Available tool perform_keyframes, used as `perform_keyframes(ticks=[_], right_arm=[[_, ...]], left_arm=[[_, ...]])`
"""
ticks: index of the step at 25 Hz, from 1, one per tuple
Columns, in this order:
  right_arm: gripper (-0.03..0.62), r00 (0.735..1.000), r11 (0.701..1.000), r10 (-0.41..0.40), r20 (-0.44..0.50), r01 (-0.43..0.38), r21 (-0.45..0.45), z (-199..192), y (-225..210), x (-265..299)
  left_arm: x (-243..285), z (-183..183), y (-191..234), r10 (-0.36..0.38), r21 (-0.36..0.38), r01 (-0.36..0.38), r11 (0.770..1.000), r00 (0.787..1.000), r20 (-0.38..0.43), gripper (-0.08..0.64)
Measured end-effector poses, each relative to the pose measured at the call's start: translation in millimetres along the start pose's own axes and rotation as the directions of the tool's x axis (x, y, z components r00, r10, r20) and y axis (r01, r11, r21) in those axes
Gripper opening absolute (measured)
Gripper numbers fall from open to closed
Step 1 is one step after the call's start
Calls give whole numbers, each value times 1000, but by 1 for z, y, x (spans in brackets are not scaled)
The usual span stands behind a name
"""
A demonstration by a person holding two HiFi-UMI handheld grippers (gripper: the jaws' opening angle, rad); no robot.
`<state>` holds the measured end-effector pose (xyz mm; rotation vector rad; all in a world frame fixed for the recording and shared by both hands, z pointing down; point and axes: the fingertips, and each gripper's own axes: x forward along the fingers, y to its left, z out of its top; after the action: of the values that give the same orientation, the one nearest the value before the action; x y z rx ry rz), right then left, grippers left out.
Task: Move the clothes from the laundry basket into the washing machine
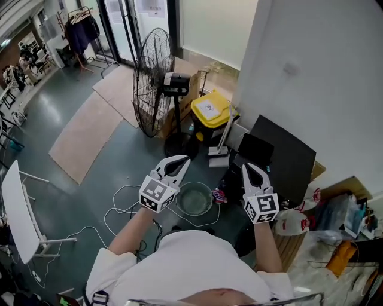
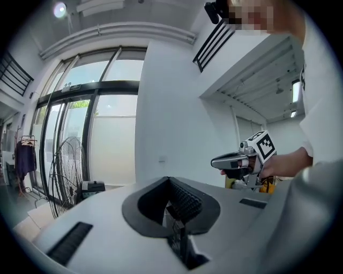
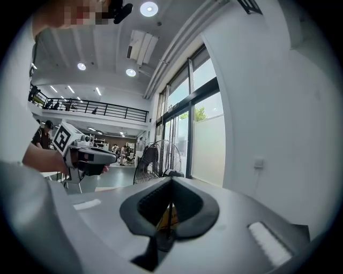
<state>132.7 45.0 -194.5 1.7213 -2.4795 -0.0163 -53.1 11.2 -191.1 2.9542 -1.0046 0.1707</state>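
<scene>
The left tool (image 1: 177, 162) and the right tool (image 1: 252, 171), white with black pads, each have their jaws pressed together on nothing. Below and between them, a clear round basin (image 1: 194, 199) sits on the grey floor (image 1: 119, 156). Where the clothes lie I cannot tell.

Left edge cuts the white table (image 1: 15, 209); distant clothes rack (image 1: 81, 24) indistinct.

I stand in a big open hall, a work space rather than a home. The grey floor (image 1: 72, 200) has rugs (image 1: 82, 136) laid on it, tall glass doors (image 2: 75, 134) run along the front, and a railed gallery (image 3: 102, 110) sits up under round ceiling lamps (image 3: 149, 8). A large standing fan (image 1: 153, 80), a rack hung with clothes (image 1: 82, 27), a white folding table (image 1: 17, 212), a yellow-lidded bin (image 1: 210, 112) and loose cables (image 1: 116, 209) give it a workshop look.
</scene>
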Motion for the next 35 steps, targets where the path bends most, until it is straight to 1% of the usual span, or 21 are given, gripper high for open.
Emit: perform_keyframes(ticks=[6,12,17,21,27,31,35], right_arm=[[11,998,997,-69,-6,69,27,-3,-7,-31],[11,993,991,-107,-42,109,72,-21,-19,-46],[11,990,988,-142,-21,143,62,-18,-29,-53],[11,991,989,-134,-21,135,52,-18,-30,-55],[11,993,989,-120,-19,121,85,-21,-29,-52],[11,996,993,-85,-32,87,85,-24,-22,-49],[11,997,995,-69,-39,72,73,-25,-19,-47]], left_arm=[[-6,2,-12,-29,4,29,1000,999,25,6],[4,-11,-16,-43,-17,43,999,999,19,6],[12,-11,-16,-52,-39,53,998,998,27,5],[13,-15,-15,-40,-58,41,997,999,18,6],[12,-16,-14,-27,-64,28,998,1000,13,6],[11,-17,-15,-19,-74,20,997,1000,12,6],[11,-16,-16,-17,-70,18,997,1000,9,5]])
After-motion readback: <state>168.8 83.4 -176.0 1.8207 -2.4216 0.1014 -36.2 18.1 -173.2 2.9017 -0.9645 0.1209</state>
